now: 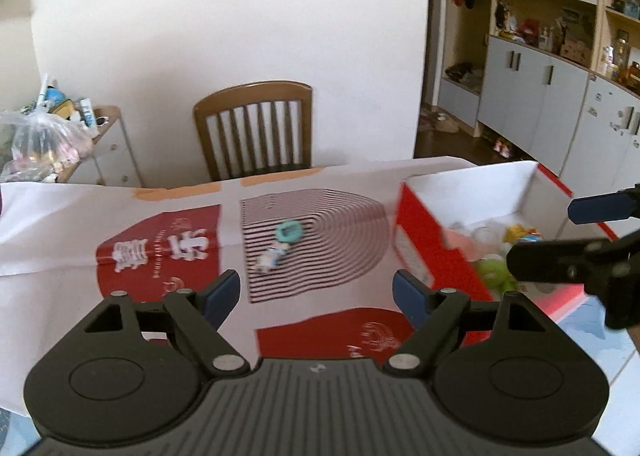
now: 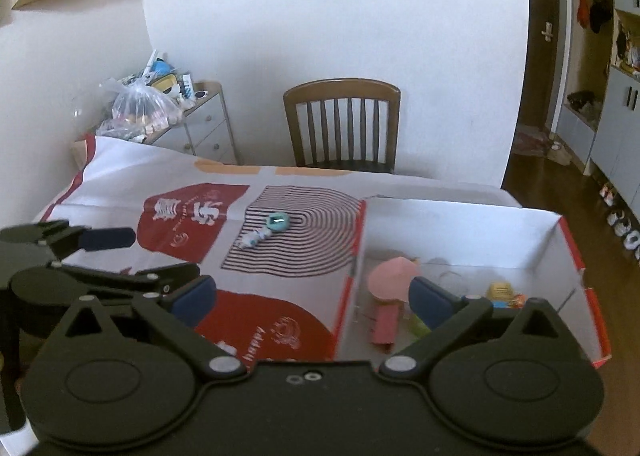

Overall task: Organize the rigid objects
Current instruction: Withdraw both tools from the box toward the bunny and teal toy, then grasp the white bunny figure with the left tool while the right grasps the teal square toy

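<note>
Left gripper [image 1: 316, 294]: my jaws wide, empty, above table.
Right gripper [image 2: 312, 302]: wide, empty, at red-and-white cardboard box [image 2: 460, 232] wall.
Teal round keychain toy with white charm [image 2: 266, 230]: alone on striped mat, long axis diagonal, ring end far-right.

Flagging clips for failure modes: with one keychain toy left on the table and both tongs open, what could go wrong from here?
The teal keychain toy is small, flat and two-part, so the left tongs might pinch only the charm and leave the rest dangling. The box wall stands between toy and interior, so a low carry could snag it. The right tongs hover nearby and may collide.
</note>
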A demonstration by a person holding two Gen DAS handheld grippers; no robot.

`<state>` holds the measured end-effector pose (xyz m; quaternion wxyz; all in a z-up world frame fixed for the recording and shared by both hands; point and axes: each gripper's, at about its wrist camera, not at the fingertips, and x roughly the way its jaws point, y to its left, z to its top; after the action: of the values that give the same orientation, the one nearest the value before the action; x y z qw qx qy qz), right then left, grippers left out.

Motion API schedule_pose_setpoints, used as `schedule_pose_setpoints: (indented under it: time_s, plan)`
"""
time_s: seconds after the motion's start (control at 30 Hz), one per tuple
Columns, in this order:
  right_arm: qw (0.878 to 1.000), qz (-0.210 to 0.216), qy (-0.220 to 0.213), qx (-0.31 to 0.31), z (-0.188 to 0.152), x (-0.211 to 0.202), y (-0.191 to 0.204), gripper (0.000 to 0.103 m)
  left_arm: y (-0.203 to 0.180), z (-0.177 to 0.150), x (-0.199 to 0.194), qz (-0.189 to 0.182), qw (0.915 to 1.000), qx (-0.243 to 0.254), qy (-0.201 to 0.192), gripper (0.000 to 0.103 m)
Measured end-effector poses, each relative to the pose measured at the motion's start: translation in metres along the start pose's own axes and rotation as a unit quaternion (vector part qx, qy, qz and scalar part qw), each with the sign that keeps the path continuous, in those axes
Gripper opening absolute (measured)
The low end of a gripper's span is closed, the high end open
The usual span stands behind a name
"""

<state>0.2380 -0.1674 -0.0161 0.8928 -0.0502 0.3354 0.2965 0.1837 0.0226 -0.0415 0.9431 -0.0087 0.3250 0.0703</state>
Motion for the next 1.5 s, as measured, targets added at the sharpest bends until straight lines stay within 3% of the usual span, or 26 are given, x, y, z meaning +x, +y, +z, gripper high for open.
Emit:
schedule_pose_setpoints:
  time_s: [0.33, 0.67, 1.27, 1.5]
  plan:
    - [0.999, -0.006, 0.028, 0.012, 0.026, 0.053, 0.033, 0.103, 0.037, -0.005, 0.025, 0.017, 0.9997, 0.011, -0.016, 0.083]
    - [0.997, -0.021, 0.071, 0.006, 0.051, 0.125, 0.046, 0.103, 0.051, -0.011, 0.073, 0.006, 0.9993, 0.027, -0.025, 0.083]
    - [0.987, -0.026, 0.16, 0.011, 0.08, 0.252, 0.036, 0.102, 0.066, -0.015, 0.181, -0.011, 0.9997, -0.009, 0.018, 0.083]
    - [0.982, -0.028, 0.188, 0.013, 0.079, 0.287, 0.036, 0.094, 0.066, -0.018, 0.211, -0.016, 0.9995, -0.007, 0.025, 0.083]
